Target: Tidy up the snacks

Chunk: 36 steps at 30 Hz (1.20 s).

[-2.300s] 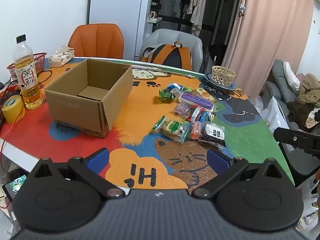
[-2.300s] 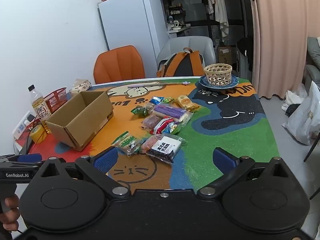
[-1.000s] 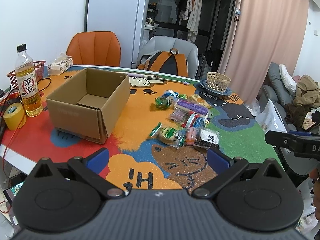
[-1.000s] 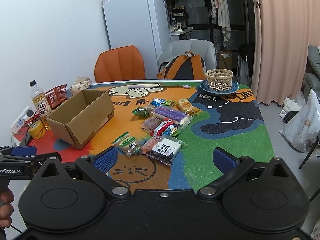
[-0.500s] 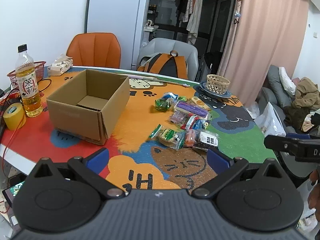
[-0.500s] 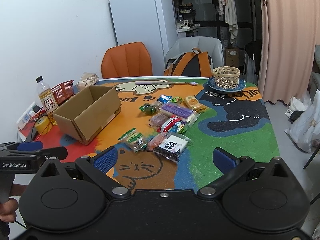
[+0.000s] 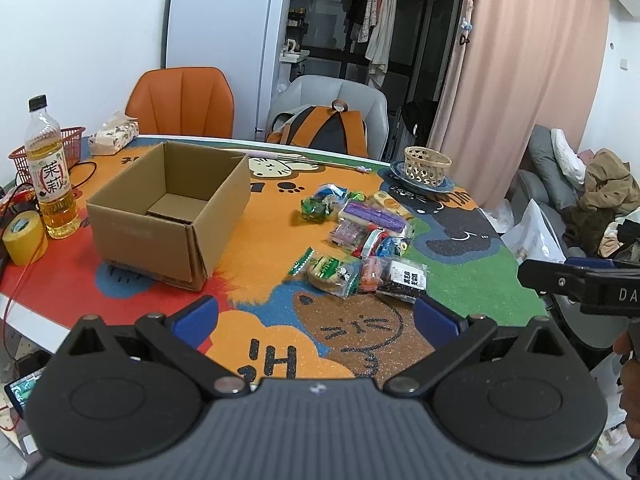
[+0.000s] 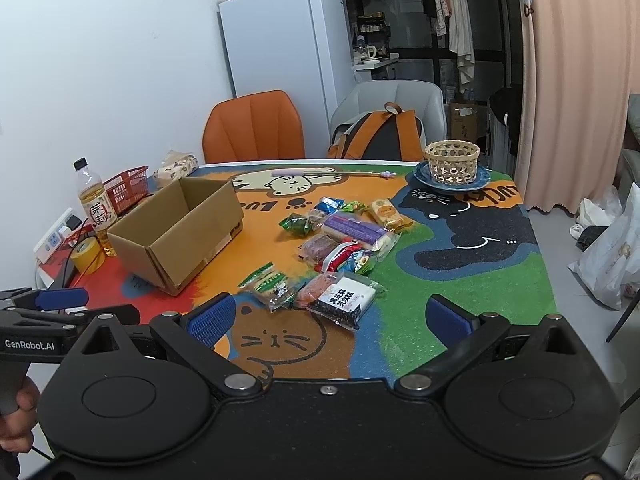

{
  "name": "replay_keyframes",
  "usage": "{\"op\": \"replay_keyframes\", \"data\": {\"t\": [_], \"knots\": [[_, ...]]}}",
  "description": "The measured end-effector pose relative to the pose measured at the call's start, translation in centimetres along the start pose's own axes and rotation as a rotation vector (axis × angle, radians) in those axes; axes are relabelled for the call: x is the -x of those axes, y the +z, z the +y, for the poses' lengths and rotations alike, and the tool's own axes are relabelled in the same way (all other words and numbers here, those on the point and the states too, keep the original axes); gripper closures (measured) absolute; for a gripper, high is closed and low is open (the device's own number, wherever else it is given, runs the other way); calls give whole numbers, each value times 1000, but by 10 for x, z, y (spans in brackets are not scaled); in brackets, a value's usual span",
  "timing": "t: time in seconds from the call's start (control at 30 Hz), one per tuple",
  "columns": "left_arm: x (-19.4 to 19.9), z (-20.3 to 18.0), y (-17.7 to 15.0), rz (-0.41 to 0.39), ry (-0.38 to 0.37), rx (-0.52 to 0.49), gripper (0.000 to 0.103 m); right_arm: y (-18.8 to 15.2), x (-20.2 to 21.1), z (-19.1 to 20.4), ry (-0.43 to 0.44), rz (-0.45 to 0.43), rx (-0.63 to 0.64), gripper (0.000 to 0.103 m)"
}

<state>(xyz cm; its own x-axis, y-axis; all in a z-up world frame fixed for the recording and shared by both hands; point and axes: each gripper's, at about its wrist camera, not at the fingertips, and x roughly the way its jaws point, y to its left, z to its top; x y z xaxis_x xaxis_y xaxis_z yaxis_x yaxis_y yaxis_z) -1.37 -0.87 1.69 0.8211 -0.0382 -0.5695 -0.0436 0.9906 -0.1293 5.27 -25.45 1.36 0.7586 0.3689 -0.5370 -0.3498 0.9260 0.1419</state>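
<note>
Blue-padded jaws of left gripper [image 7: 316,314] and right gripper [image 8: 327,316] wide apart, holding nothing, above table [image 8: 460,300].

— Near the lens? Left gripper [image 7: 316,316], blue fingers [image 7: 196,314] spread wide, nothing between, hovering over the bench [image 7: 260,240].

— Farther out? Open cardboard box [image 7: 168,216] on the left, empty. Snack packets [image 7: 360,240] heaped to its right, apart from it. Right gripper [image 7: 580,280] poking in at the right edge, fingers seen edge-on, gap unclear.
</note>
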Motion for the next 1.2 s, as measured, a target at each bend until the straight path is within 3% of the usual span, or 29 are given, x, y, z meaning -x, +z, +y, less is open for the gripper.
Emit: {"op": "replay_keyframes", "data": {"t": [0.97,1.2], "knots": [[-7,-1,-4,-4,-25,-3,0,-5,-8,-5,0,7,-10,0],[-20,10,-7,-35,-55,73,0,-13,-23,-12,17,29,-36,0]]}}
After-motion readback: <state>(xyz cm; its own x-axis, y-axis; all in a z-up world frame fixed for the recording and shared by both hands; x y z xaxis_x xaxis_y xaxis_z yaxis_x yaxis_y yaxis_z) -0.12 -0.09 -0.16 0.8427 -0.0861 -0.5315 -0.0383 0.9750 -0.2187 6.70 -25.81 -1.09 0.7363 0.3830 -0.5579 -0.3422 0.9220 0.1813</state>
